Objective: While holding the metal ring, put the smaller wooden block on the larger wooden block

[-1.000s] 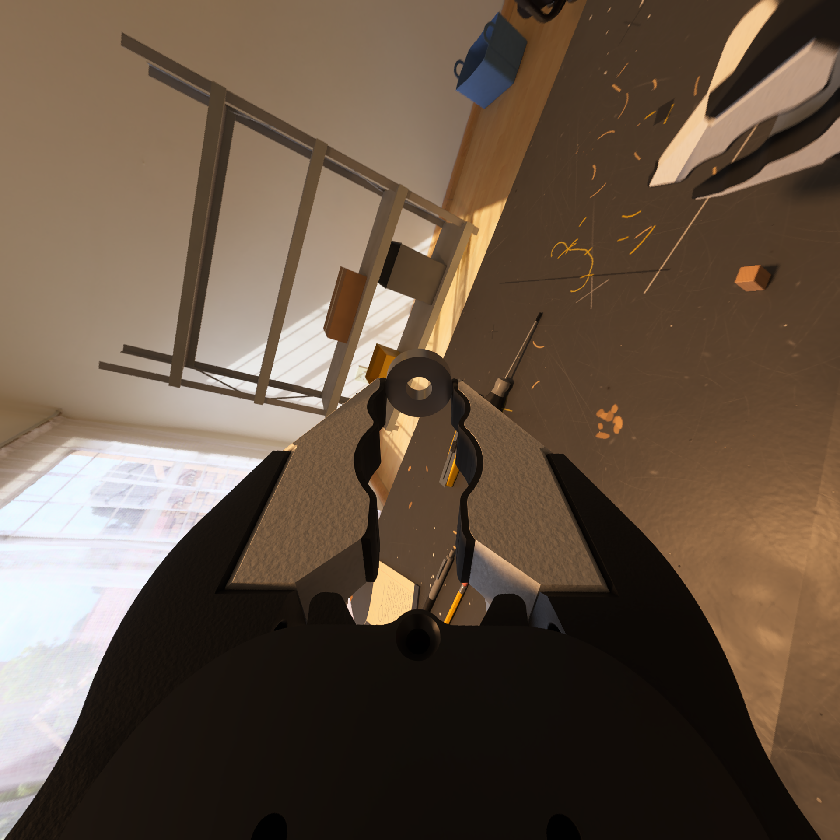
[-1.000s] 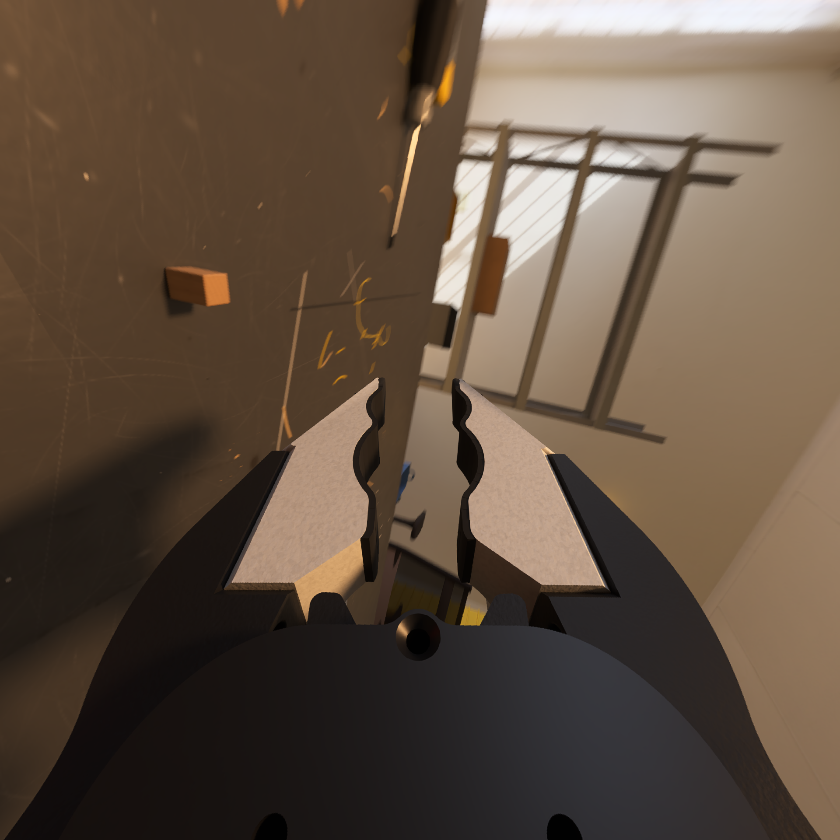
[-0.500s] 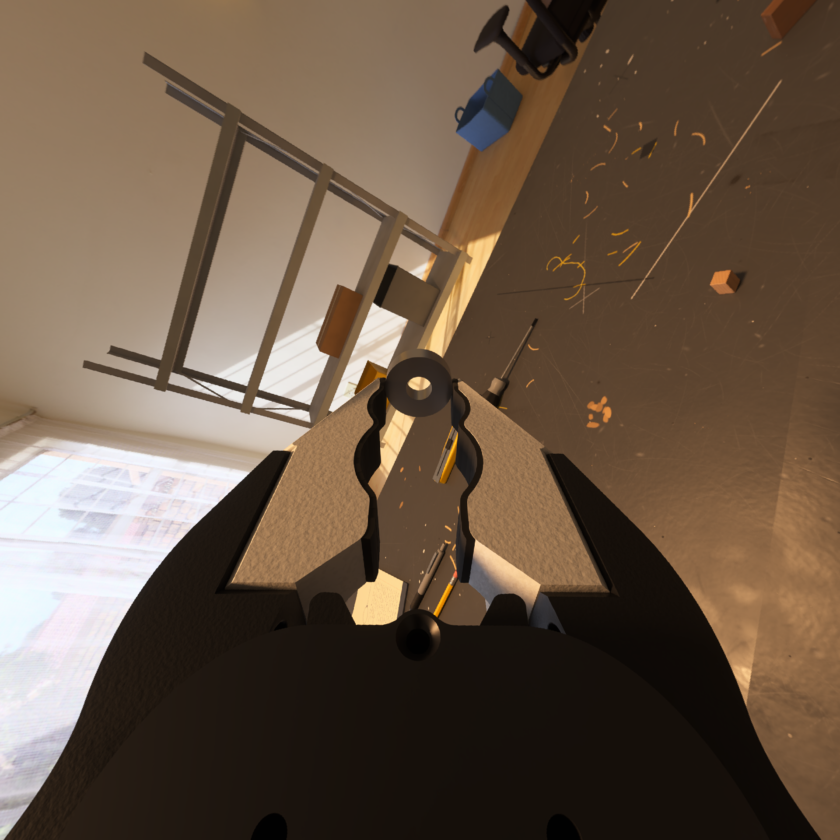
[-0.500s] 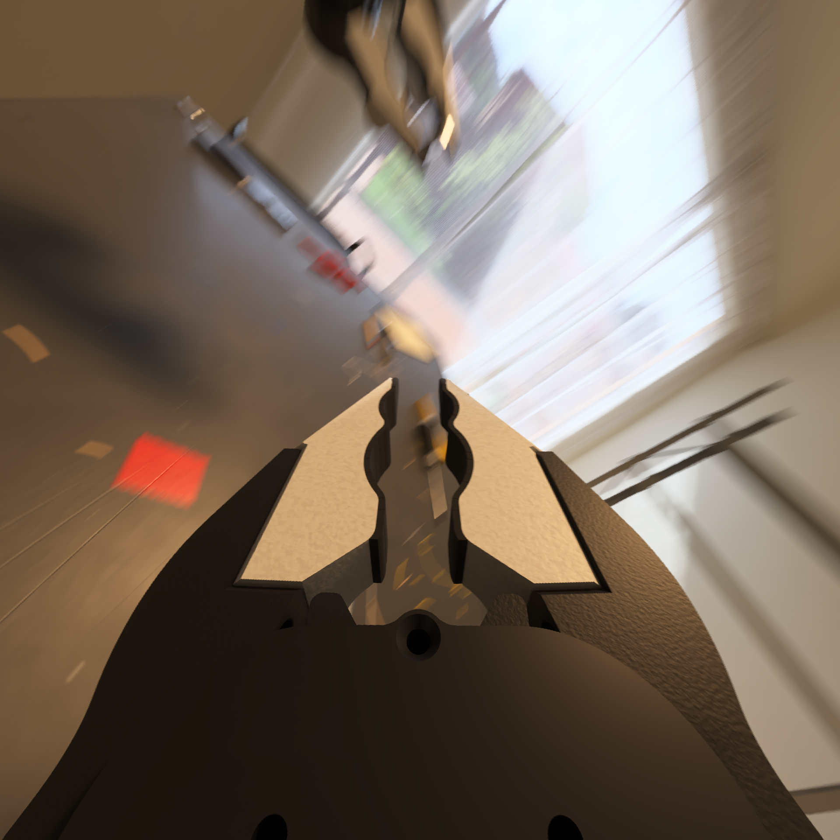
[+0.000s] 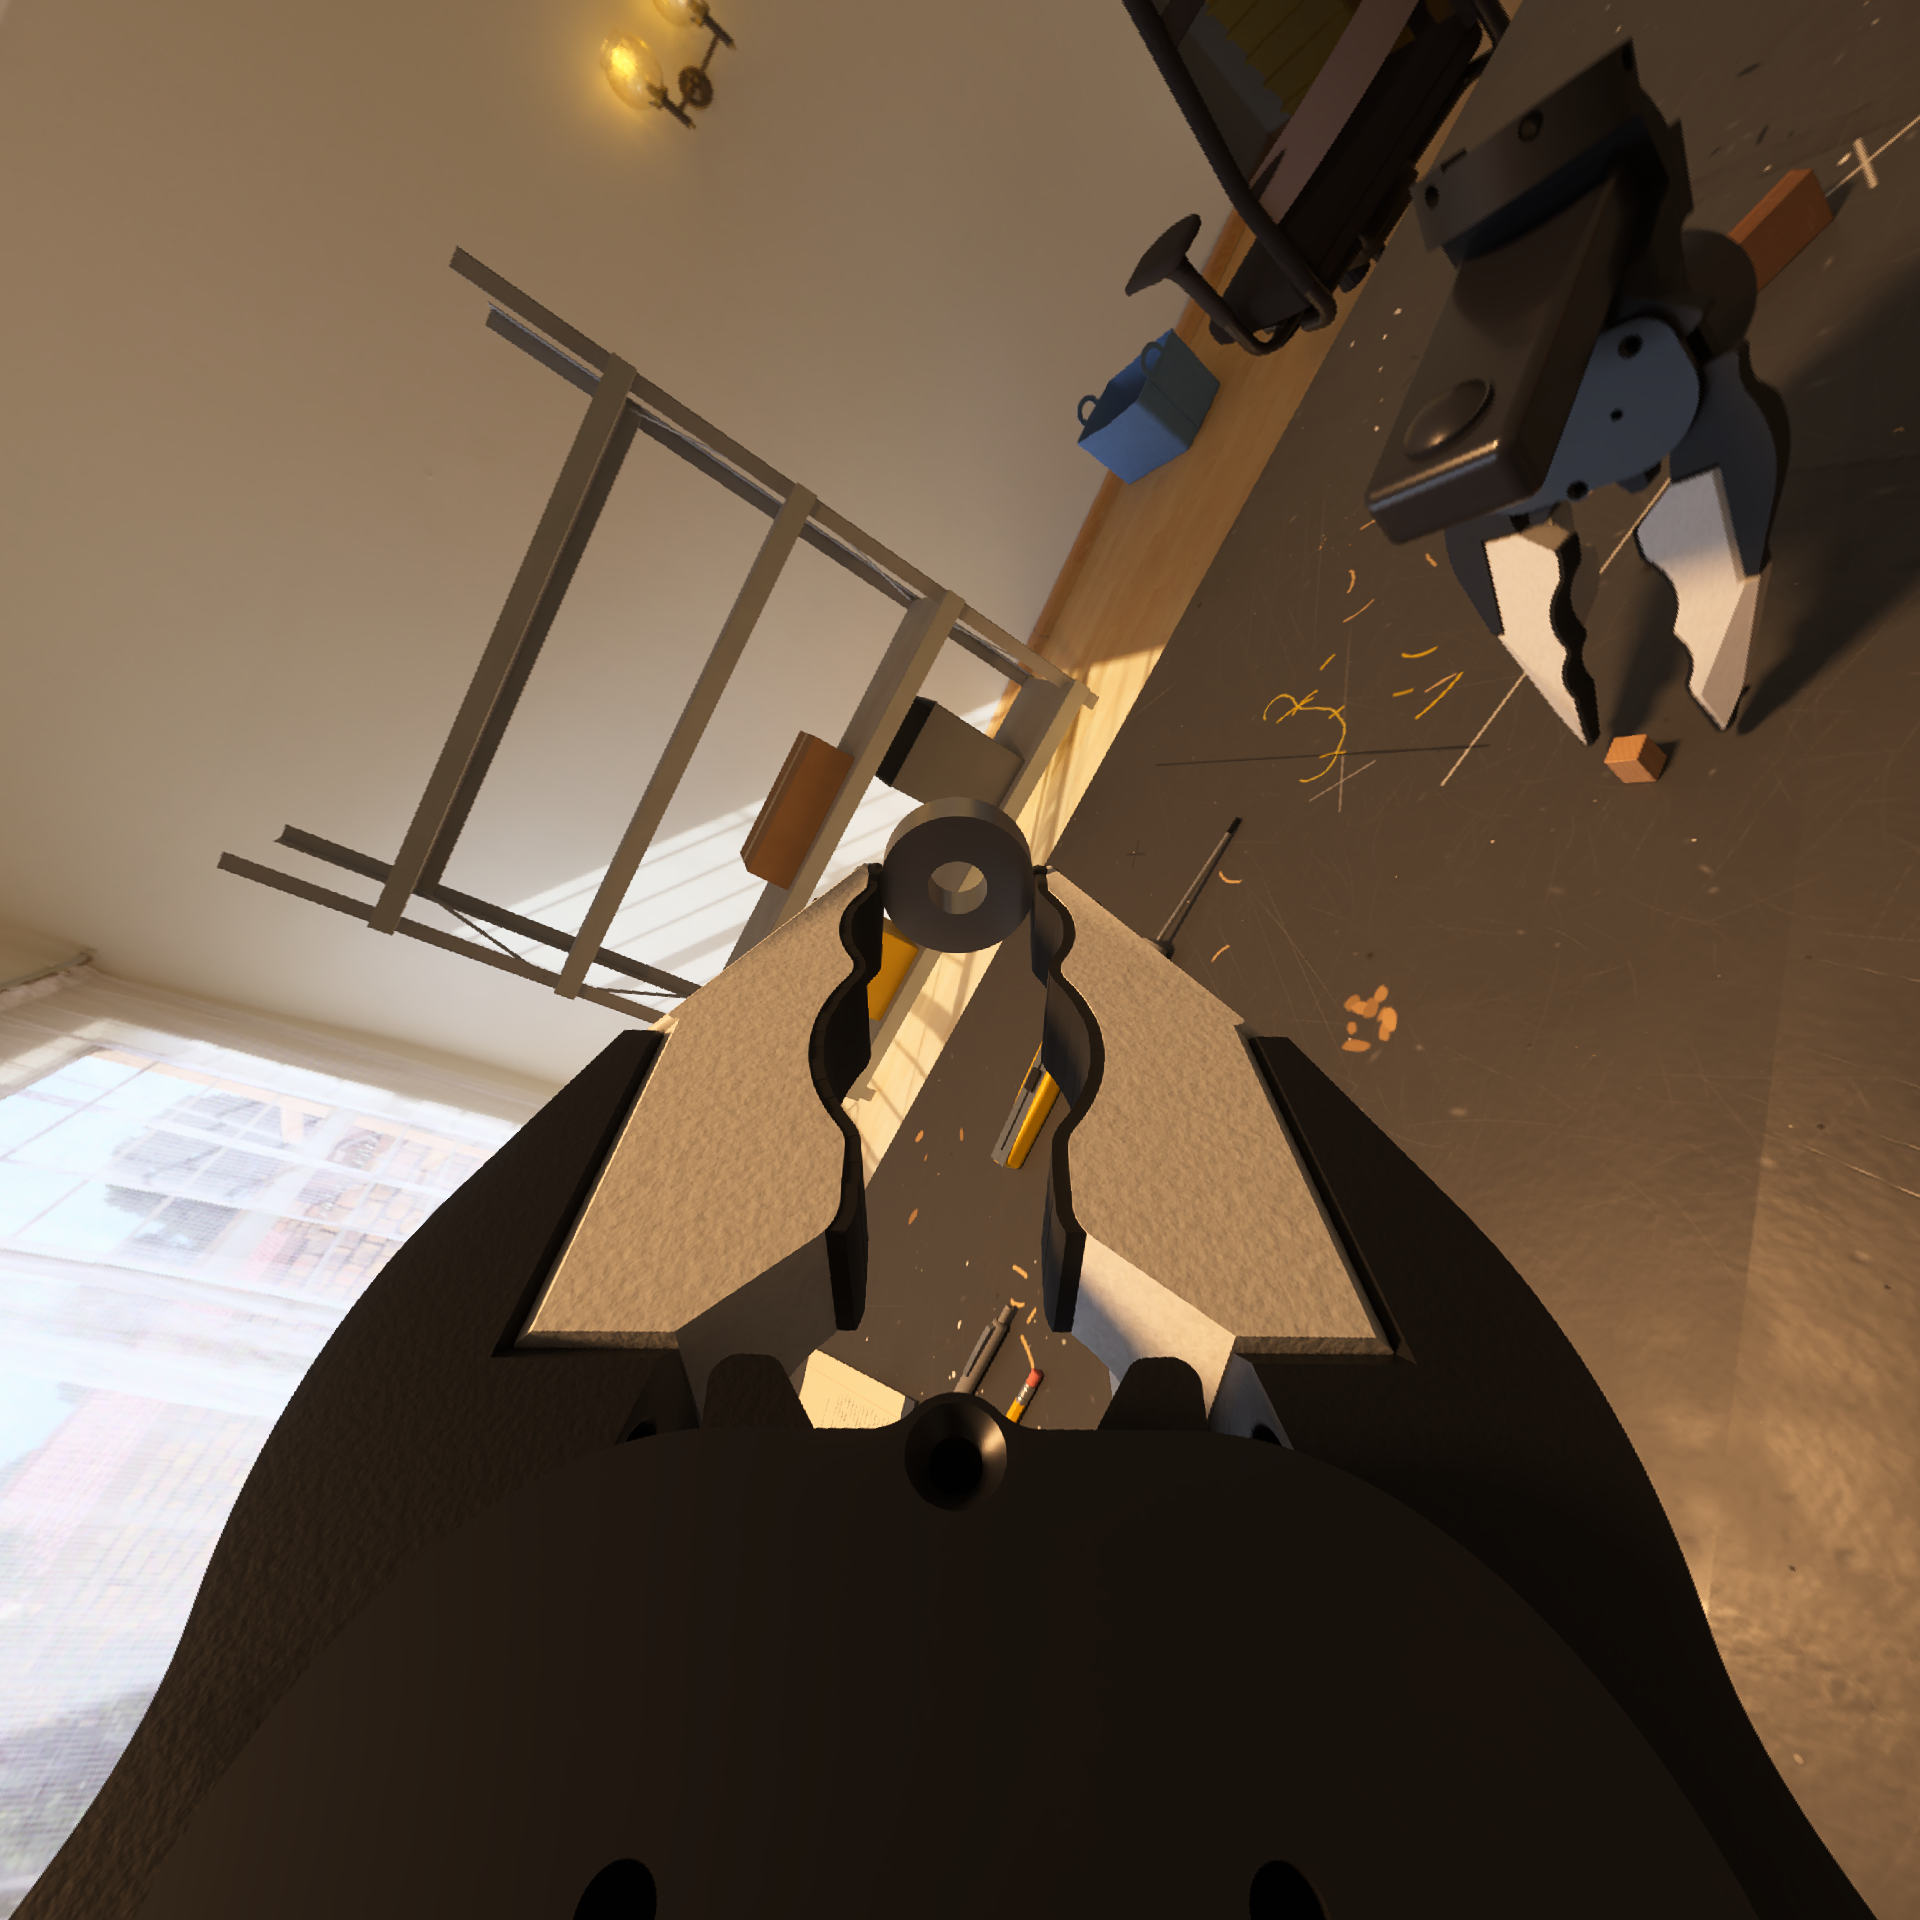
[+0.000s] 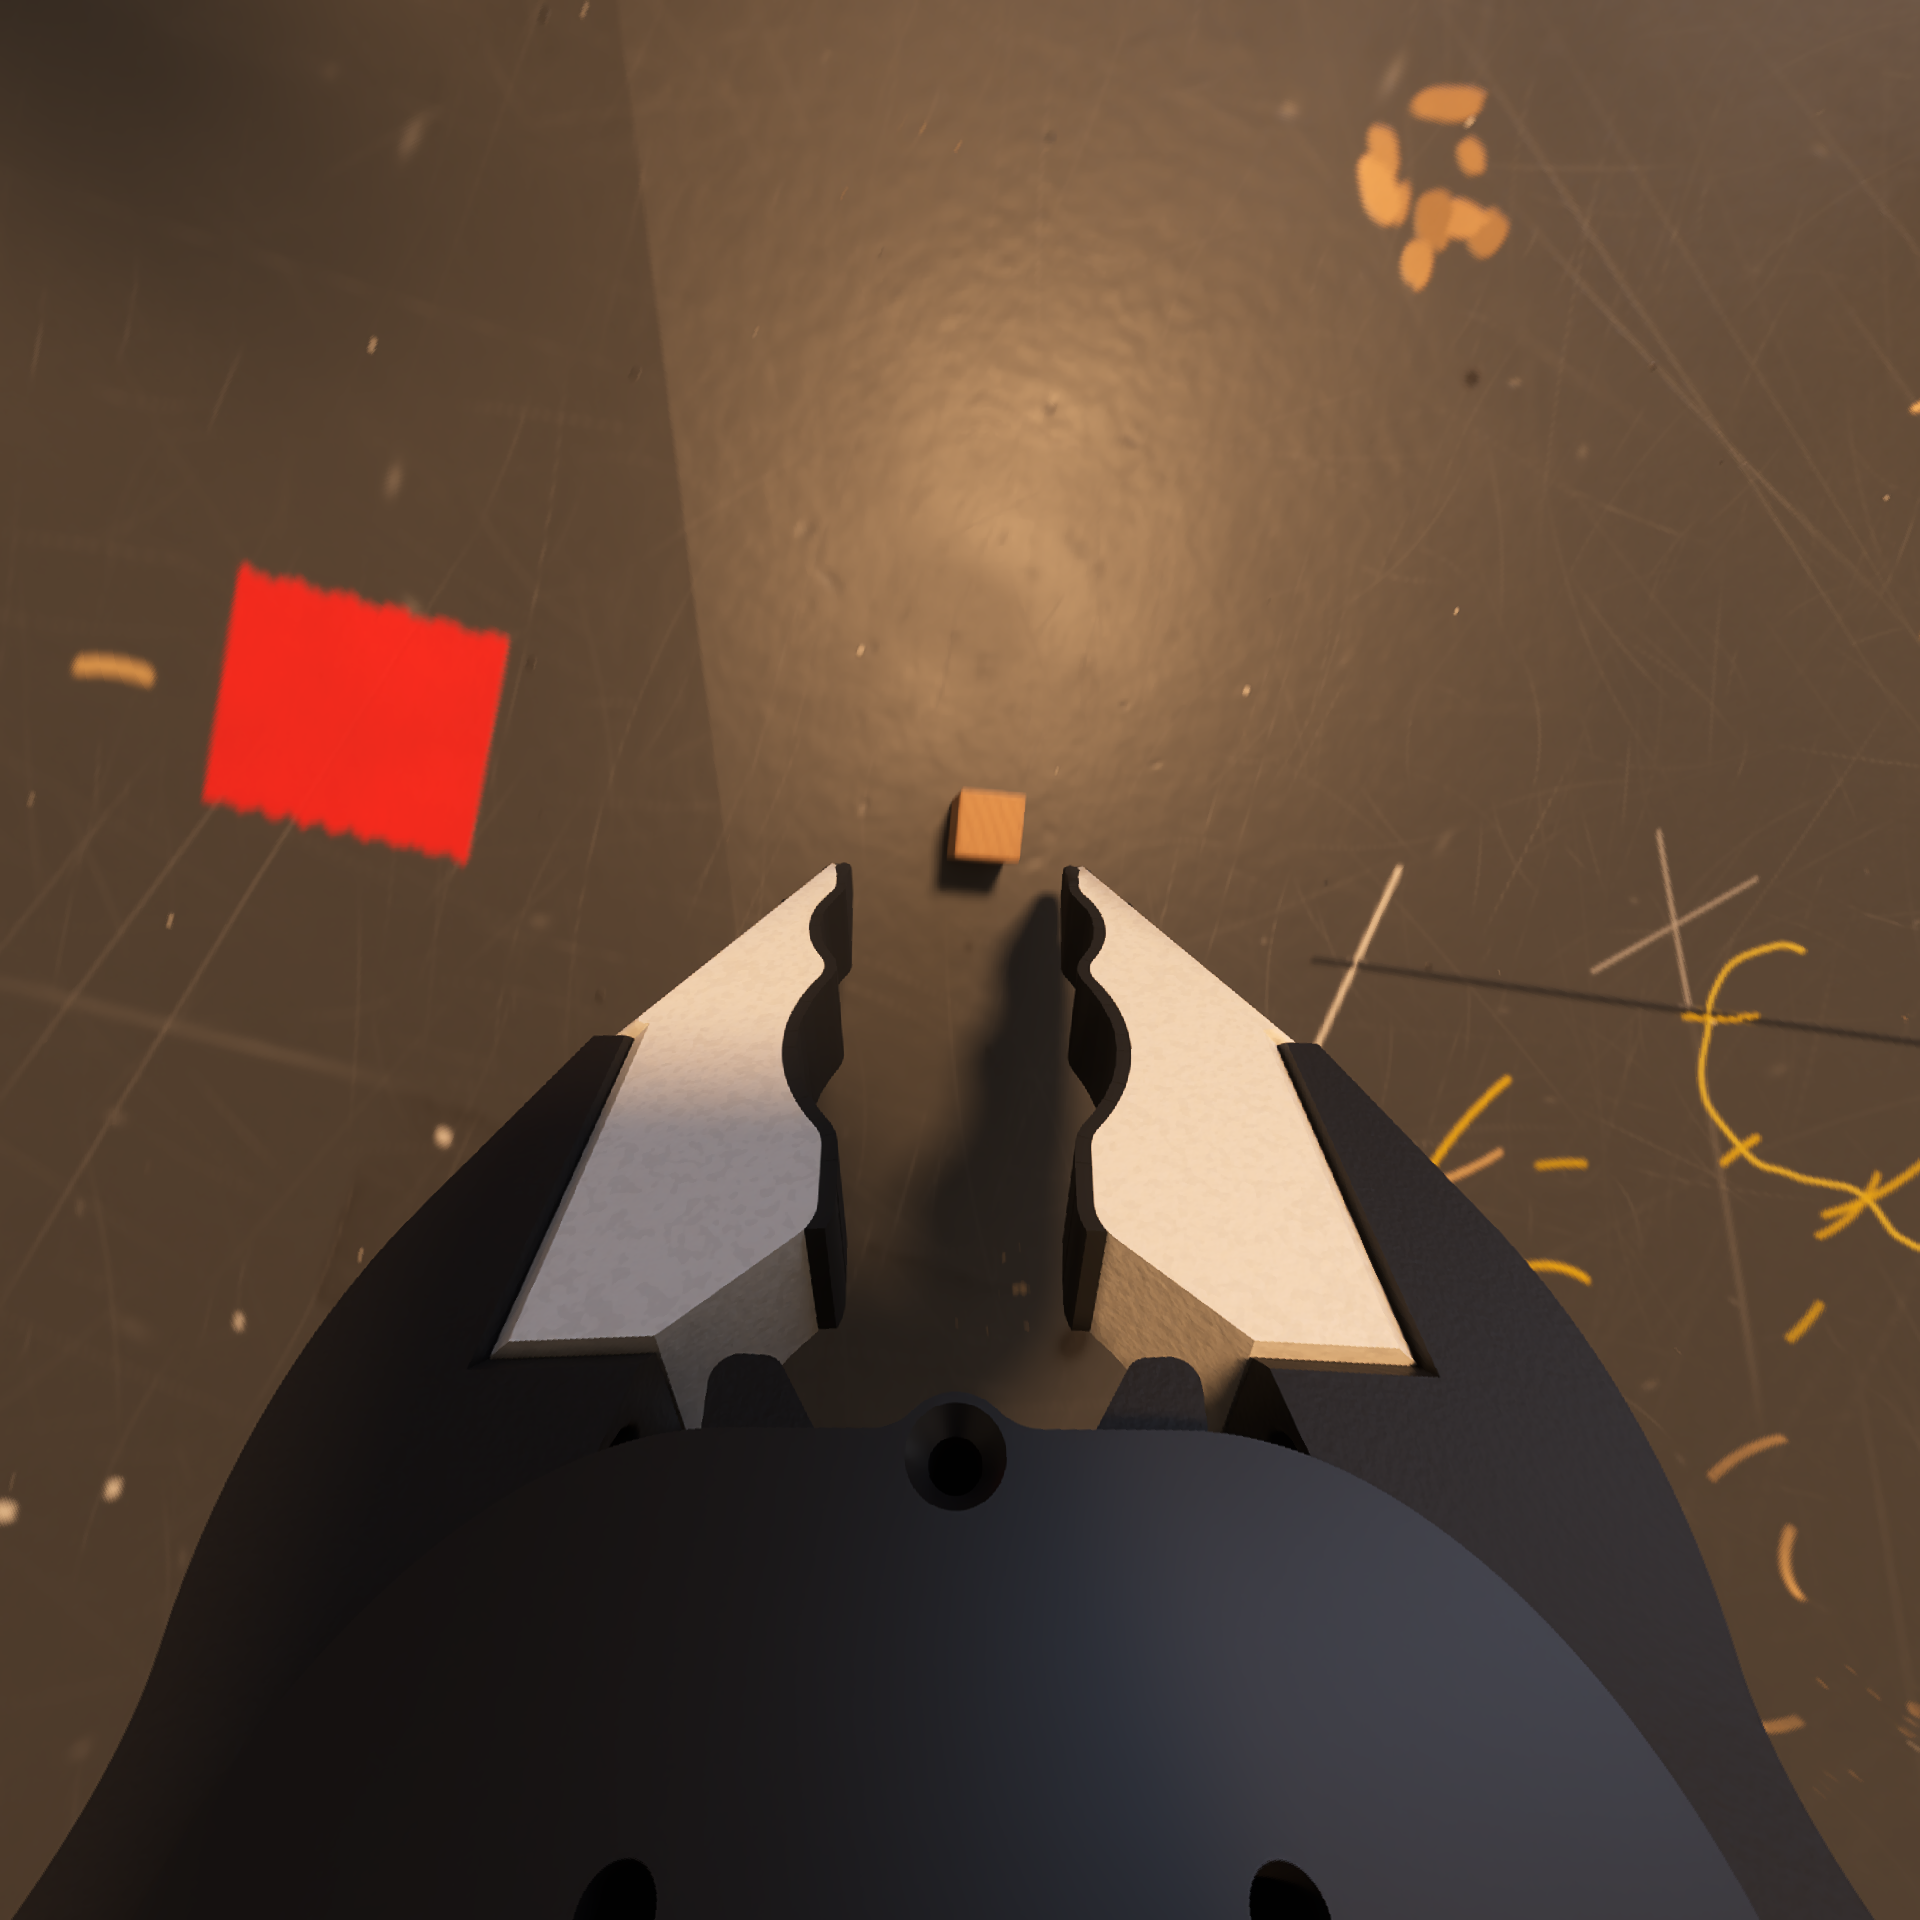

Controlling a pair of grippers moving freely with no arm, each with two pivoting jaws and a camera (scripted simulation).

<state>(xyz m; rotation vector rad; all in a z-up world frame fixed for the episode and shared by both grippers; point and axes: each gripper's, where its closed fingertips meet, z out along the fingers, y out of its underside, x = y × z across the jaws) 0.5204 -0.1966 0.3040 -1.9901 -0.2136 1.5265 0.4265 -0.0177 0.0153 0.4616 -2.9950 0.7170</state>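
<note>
Larger block (image 5: 1779,216) sits half hidden behind the right gripper (image 5: 1647,717), upper right. Left gripper (image 5: 956,896) clamps the ring (image 5: 956,888); the right one's spread wide, small block (image 6: 986,826) just past its tips, center frame.

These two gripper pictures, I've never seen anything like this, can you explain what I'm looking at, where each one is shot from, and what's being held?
Each picture comes from a camera mounted on a two-finger gripper, looking forward along its fingers.

In the left wrist view, the left gripper pinches a grey metal ring at its fingertips. Farther off, the right gripper shows over the dark scratched worktop, fingertips close above the smaller wooden block. The larger wooden block lies behind it, partly hidden.

The right wrist view looks down on that same small block, just beyond the open, empty fingers of the right gripper. A red patch and wood shavings also mark the surface.
</note>
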